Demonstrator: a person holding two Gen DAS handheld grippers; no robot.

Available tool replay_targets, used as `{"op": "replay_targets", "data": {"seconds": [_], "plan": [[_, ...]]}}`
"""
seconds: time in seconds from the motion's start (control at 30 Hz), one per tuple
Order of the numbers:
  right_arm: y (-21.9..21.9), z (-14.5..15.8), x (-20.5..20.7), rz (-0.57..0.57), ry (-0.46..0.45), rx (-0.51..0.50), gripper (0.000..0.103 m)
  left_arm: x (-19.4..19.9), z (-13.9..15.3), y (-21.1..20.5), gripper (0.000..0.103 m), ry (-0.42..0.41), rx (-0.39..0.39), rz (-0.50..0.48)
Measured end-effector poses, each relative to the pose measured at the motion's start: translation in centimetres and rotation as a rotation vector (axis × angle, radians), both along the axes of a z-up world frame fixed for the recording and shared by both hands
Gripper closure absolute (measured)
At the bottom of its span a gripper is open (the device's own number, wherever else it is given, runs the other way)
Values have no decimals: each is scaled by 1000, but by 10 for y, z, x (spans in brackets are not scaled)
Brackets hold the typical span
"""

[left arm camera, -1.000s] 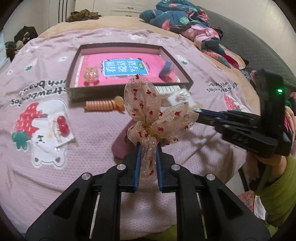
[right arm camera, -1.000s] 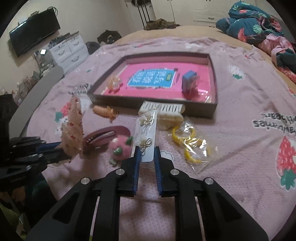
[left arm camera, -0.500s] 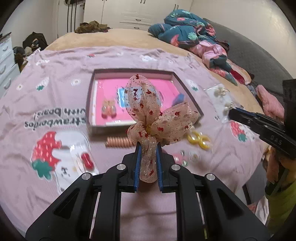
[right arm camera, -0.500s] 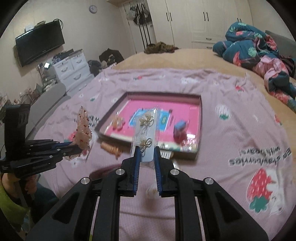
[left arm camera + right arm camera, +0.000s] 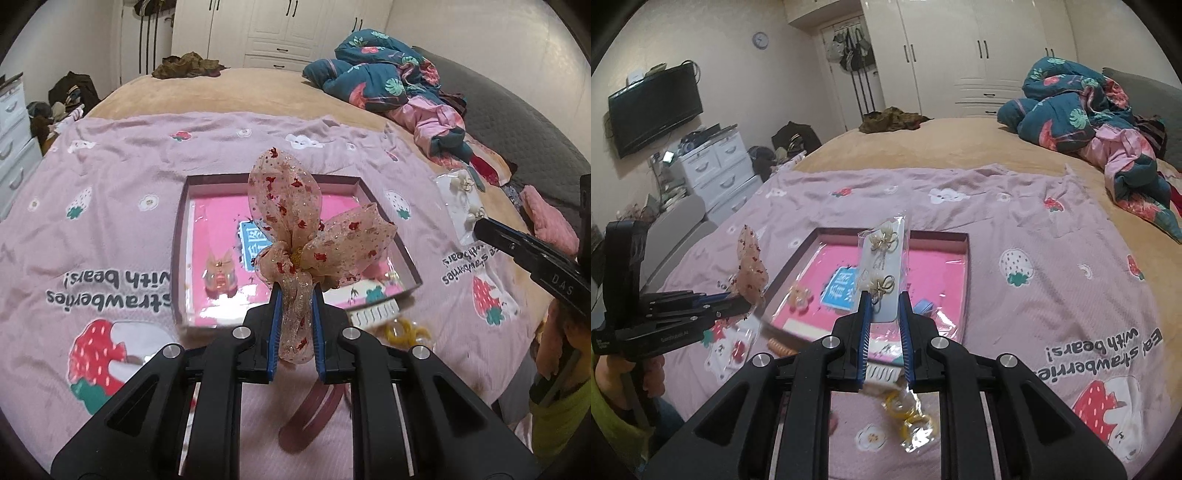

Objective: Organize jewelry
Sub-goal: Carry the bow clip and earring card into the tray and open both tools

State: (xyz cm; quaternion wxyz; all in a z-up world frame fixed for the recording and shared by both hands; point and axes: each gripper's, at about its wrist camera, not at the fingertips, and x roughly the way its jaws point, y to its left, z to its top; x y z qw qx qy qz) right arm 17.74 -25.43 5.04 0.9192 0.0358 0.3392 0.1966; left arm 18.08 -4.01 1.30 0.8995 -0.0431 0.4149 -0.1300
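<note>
jewelry box (image 5: 181, 258) lies open on the pink blanket (image 5: 110, 177). left gripper (image 5: 295, 291) pinches the sheer bow (image 5: 306, 236) above it; right gripper (image 5: 882, 299) pinches an earring card (image 5: 882, 258), probably two pairs.

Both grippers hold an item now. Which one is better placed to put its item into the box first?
Probably the left. The left gripper holds the bow directly in front of the box, low over its near wall. The right gripper holds the earring card off to the box's right side, seemingly higher.
</note>
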Motion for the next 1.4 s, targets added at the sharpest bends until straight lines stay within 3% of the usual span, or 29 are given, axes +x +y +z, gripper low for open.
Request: {"op": "replay_targets", "data": {"seconds": [0.27, 0.47, 0.73, 0.9, 1.17, 1.4], "plan": [[-15, -12, 20, -89, 10, -36, 89, 31, -18, -17, 95, 32, 24, -2], [-25, -42, 36, -165, 69, -98, 89, 54, -42, -26, 94, 80, 51, -11], [-15, -89, 55, -176, 176, -141, 89, 73, -73, -29, 93, 140, 72, -10], [-3, -103, 62, -168, 205, -164, 89, 76, -83, -27, 91, 154, 73, -8], [12, -109, 65, -135, 220, -173, 88, 78, -90, -25, 84, 167, 75, 0], [12, -107, 61, -131, 230, -150, 83, 73, -89, -19, 70, 168, 75, 6]]}}
